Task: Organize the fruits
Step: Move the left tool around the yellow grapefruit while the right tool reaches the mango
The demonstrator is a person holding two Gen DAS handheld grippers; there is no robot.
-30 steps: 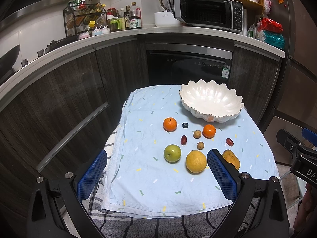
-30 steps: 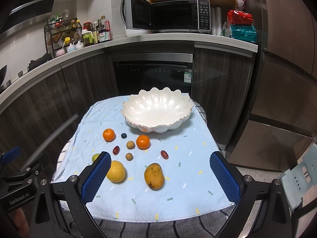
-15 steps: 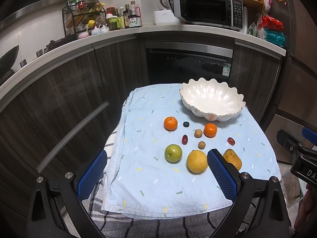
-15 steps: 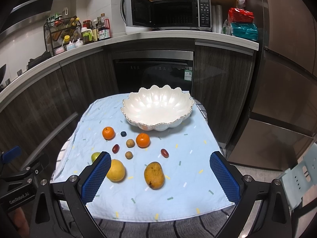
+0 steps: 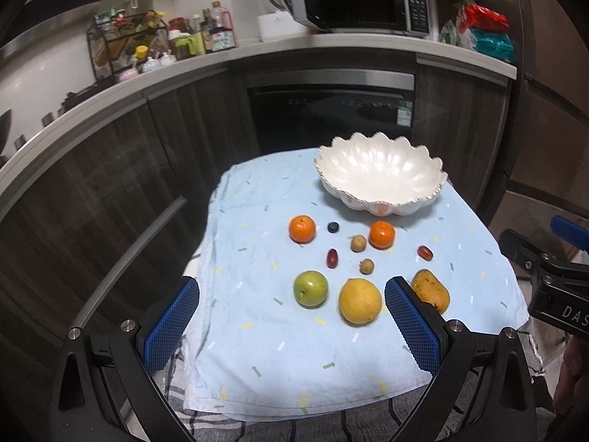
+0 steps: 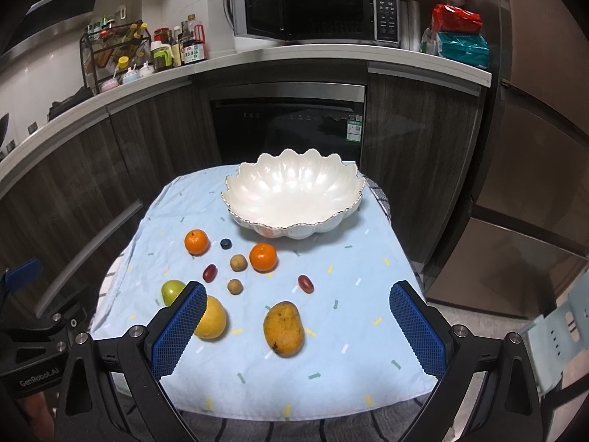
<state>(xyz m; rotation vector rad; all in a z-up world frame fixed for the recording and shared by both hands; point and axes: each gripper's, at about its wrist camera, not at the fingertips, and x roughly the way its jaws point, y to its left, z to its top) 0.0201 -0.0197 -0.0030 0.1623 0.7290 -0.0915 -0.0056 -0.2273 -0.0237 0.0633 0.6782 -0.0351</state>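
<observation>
fruits (image 6: 283,328) lie loose before bowl (image 6: 294,199).

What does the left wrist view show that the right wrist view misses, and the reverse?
Only the left view shows the green apple whole, and the right gripper's body at its right edge. Only the right view shows the mango unblocked, plus a pale chair. Both show the empty white bowl, two oranges, and open jaws on each gripper.

The left tongs (image 5: 292,326) hang agape over the bench's cloth (image 5: 257,350). Between their pads lie an apple (image 5: 310,288) and a grapefruit (image 5: 360,300); the white bowl (image 5: 381,173) sits beyond.
</observation>
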